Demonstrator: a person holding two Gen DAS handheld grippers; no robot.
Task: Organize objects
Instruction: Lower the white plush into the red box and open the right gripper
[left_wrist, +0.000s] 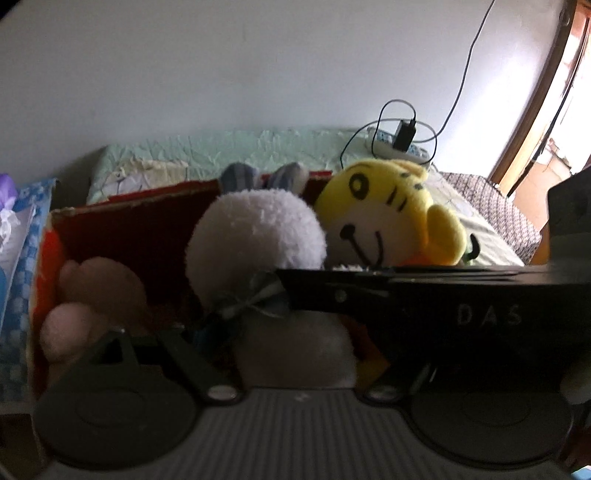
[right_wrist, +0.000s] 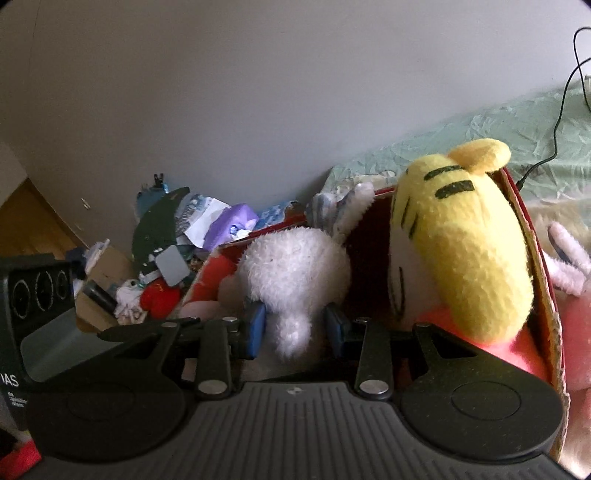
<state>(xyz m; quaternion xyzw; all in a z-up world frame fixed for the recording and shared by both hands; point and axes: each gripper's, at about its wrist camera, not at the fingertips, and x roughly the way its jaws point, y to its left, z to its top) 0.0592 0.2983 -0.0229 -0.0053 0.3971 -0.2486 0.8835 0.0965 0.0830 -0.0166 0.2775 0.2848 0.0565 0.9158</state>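
The right hand-held gripper (right_wrist: 295, 328) stands open, its blue pads (right_wrist: 255, 326) flanking the fluffy white plush rabbit (right_wrist: 291, 273) without pressing it. The rabbit sits inside the red cardboard box (right_wrist: 532, 236), just beside the yellow striped plush tiger (right_wrist: 461, 243), which leans on the box's right wall. The left hand-held gripper (left_wrist: 299, 354) is mostly hidden; whether it grips cannot be told. A brown plush toy (left_wrist: 99, 291) fills the box's left corner.
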